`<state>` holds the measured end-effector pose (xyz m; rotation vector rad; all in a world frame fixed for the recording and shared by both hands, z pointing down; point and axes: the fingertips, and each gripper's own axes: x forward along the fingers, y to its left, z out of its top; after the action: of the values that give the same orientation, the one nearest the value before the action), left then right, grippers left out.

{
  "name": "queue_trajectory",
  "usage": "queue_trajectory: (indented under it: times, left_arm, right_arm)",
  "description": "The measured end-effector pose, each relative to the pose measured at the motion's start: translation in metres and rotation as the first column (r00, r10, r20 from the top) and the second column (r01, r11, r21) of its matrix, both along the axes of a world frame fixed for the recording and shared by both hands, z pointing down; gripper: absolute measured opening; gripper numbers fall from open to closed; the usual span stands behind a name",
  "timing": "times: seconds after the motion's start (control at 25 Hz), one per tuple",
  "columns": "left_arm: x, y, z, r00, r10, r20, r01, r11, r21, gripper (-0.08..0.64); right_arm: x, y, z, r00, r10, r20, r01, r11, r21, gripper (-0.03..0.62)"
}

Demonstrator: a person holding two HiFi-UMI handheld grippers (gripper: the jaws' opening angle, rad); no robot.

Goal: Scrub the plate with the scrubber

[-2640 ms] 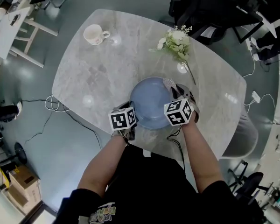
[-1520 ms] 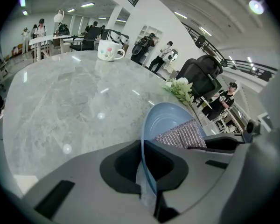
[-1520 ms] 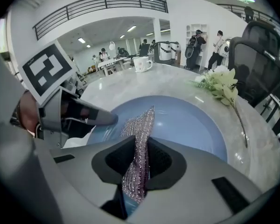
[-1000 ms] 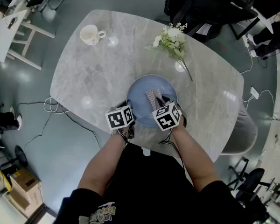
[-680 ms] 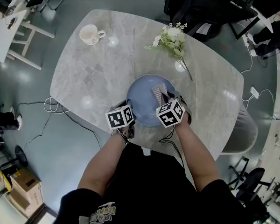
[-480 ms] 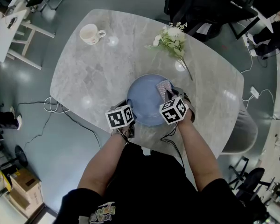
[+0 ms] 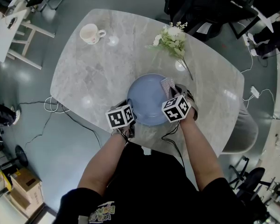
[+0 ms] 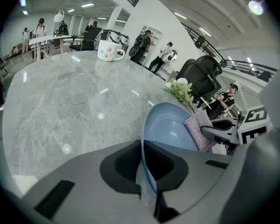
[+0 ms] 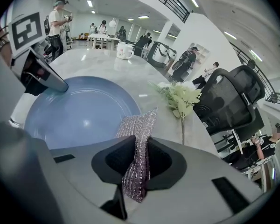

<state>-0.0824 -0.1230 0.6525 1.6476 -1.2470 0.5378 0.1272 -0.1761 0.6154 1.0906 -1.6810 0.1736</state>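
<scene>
A light blue plate point(image 7: 148, 98) lies on the grey marble table point(image 7: 98, 64) near its front edge. My left gripper point(image 7: 128, 120) is shut on the plate's near left rim point(image 8: 147, 171), the rim standing edge-on between its jaws. My right gripper point(image 7: 173, 98) is shut on a silvery purple scrubber point(image 9: 136, 148). The scrubber point(image 7: 167, 85) rests on the plate's right rim, and in the left gripper view it point(image 8: 198, 129) lies against the plate's point(image 8: 170, 127) right side.
A white mug point(image 7: 90, 33) stands at the table's far left. A sprig of white flowers point(image 7: 172, 40) lies beyond the plate. Office chairs point(image 7: 210, 6) stand past the far edge, and cables point(image 7: 53, 104) lie on the floor to the left.
My right gripper has carried the scrubber from the plate's middle to its right rim. The left gripper and the plate have stayed put.
</scene>
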Motion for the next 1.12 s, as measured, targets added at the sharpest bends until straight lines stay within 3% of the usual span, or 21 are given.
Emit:
queue_trajectory:
  times: [0.16, 0.44, 0.64, 0.8, 0.96, 1.12]
  left_arm:
    - [0.0, 0.0, 0.0, 1.0, -0.003, -0.002, 0.003, 1.0, 0.0, 0.032]
    - [0.0, 0.0, 0.0, 1.0, -0.018, -0.005, 0.018, 1.0, 0.0, 0.031]
    - [0.0, 0.0, 0.0, 1.0, -0.022, -0.001, 0.022, 1.0, 0.004, 0.032]
    - [0.0, -0.001, 0.0, 1.0, -0.029, 0.002, 0.029, 1.0, 0.007, 0.032]
    - [-0.001, 0.001, -0.001, 0.999, -0.039, 0.001, 0.039, 0.999, 0.009, 0.031]
    - [0.0, 0.001, 0.0, 0.999, -0.052, -0.004, 0.052, 0.999, 0.007, 0.031]
  right_arm:
    - [0.001, -0.003, -0.009, 0.999, 0.024, 0.028, -0.025, 0.999, 0.034, 0.078]
    - [-0.008, 0.002, -0.03, 0.982, 0.072, 0.175, -0.082, 0.995, 0.053, 0.077]
    - [-0.034, 0.017, -0.034, 0.927, 0.112, 0.359, -0.116, 0.993, -0.009, 0.077]
    - [-0.069, 0.043, -0.039, 0.873, 0.12, 0.472, -0.09, 0.992, -0.086, 0.077]
    - [-0.108, 0.072, -0.035, 0.839, 0.102, 0.534, -0.025, 0.988, -0.15, 0.077]
    - [-0.13, 0.089, -0.025, 0.829, 0.102, 0.549, 0.015, 0.979, -0.203, 0.077]
